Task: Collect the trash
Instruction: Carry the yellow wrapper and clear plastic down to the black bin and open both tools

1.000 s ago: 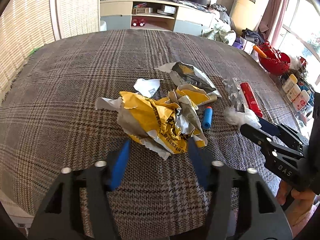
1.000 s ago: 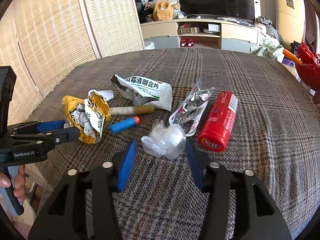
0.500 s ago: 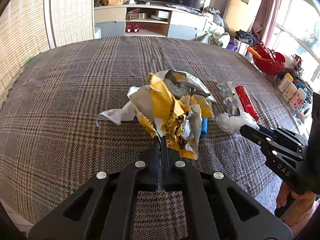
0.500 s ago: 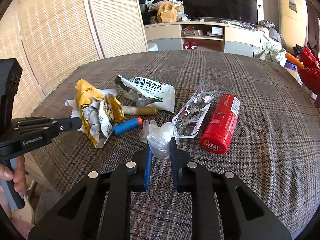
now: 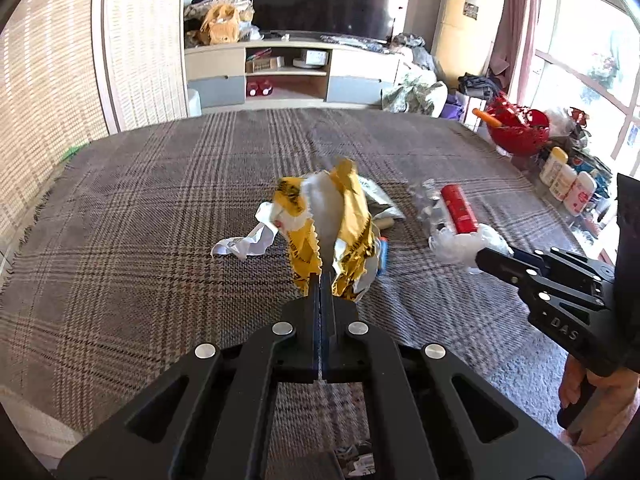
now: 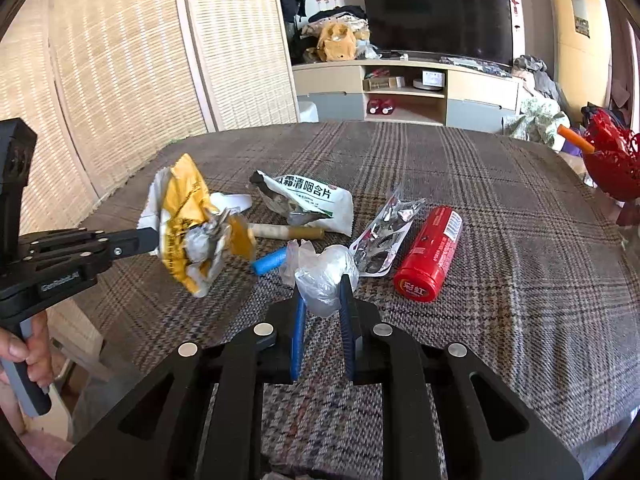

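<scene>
The left gripper [image 5: 321, 280] has its jaws pressed almost together on the lower edge of the crumpled yellow wrapper [image 5: 344, 224], which hangs clear of the plaid cloth [image 5: 160, 208] at the middle of the left wrist view; in the right wrist view the same wrapper shows at about 9 o'clock, off the cloth. The right gripper [image 6: 323, 296] is narrowed around the clear plastic bag [image 6: 326, 276], its jaws held apart by the wad, just in front of the centre of its own view. Both pieces look very light, soft and crushable: I judge the wrapper is stiff enough at its creases to stay pinched at one edge, though its loose flaps may swing; the bag is likely slippery film, best taken through the bunched middle, not a loose tail. Left on the cloth are the white pouch [image 6: 316, 200] at 12 o'clock of the bag, the tan stick [image 6: 286, 232] at 11, the blue foam tube [image 6: 269, 263] at 10, the foil packet [image 6: 384, 236] at 1 and the red can [image 6: 428, 258] at 2 to 3, which looks rigid and apt to roll. No bin shows in either view. The wrapper hides most of the blue tube and pouch from the left camera, and whether the bag clears the cloth I cannot tell.
</scene>
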